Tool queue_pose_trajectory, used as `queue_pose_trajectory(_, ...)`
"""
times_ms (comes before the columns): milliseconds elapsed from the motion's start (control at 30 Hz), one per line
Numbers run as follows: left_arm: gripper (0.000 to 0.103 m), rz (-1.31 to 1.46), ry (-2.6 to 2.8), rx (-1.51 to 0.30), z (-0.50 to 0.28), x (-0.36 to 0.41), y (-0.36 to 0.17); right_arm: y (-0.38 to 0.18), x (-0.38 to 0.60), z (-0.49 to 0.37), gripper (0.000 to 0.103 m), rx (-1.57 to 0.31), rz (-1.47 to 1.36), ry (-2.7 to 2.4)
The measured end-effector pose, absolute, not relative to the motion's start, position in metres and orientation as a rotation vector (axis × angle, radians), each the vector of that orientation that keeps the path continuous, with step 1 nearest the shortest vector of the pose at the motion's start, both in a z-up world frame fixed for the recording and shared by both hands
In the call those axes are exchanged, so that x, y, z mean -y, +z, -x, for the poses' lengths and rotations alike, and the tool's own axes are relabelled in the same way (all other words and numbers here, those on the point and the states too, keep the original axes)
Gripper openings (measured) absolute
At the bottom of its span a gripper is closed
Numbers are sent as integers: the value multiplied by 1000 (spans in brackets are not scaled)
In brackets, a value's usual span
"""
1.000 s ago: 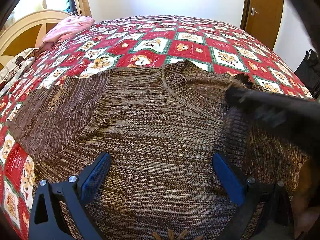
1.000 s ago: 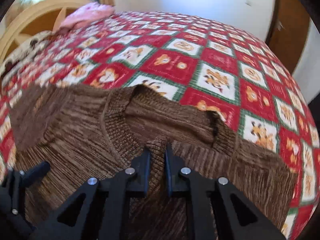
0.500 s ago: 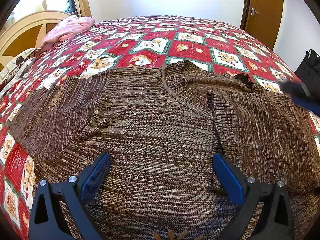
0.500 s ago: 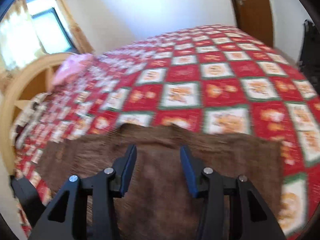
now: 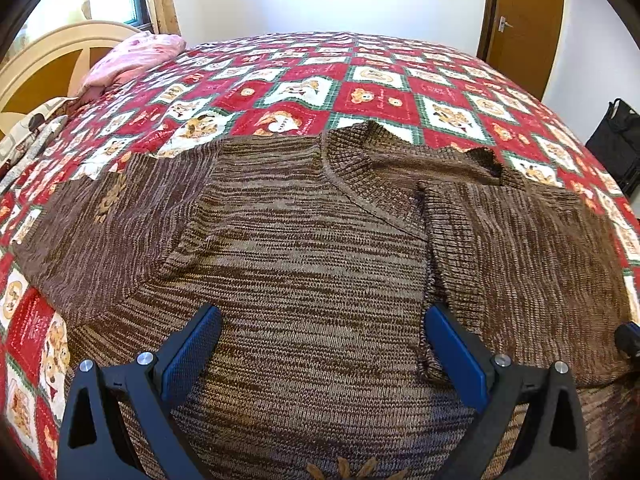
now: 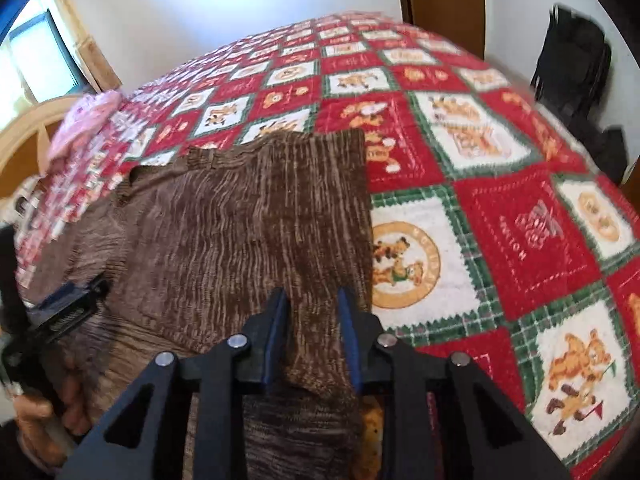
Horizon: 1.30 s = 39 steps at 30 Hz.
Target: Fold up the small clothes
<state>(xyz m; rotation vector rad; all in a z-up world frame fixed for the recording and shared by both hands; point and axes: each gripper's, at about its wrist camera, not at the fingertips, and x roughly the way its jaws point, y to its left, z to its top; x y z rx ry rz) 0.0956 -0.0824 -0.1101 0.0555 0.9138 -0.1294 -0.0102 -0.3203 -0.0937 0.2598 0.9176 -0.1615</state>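
A brown knit sweater (image 5: 300,240) lies flat on the bed, collar away from me. Its right sleeve (image 5: 520,248) is folded in over the body, while its left sleeve (image 5: 100,232) lies spread out. My left gripper (image 5: 320,320) hovers wide open over the sweater's chest, holding nothing. My right gripper (image 6: 312,300) is at the sweater's (image 6: 240,220) right side by the folded edge. Its jaws are closing, with the knit lying in the gap between them, and the pads are not visibly pressing on it. The left gripper (image 6: 60,308) shows at the left edge of the right wrist view, with a hand below it.
A red, white and green patchwork bedspread (image 5: 360,92) covers the bed. A pink cloth (image 5: 132,56) lies by the cream headboard (image 5: 48,52) at the far left. A wooden door (image 5: 524,20) and a black bag (image 5: 616,140) stand beyond the bed on the right.
My right gripper let go of the sleeve cuff near the collar, swung right to the sweater's right edge and rolled. Its jaws opened, then narrowed. The left gripper has not moved.
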Motion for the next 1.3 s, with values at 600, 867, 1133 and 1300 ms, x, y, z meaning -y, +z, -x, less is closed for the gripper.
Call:
queue_pose_trajectory(600,102,130,271,-804,-102,-160,-49,0,212,50,66,-662,-91,-109)
queue_pose_trajectory(867,102,286,427,-908,-144,-226,-76,-11,152,42,66,-704,-31,13)
queue_pose_trajectory(1133,102,253,477,-973,-168,-225,-106,-16,146,40,66,-744,-20,-10)
queue_pose_trajectory(1300,98,235,483,-958,-170,-222,-111,-21,147,34,66,-763,-47,-24)
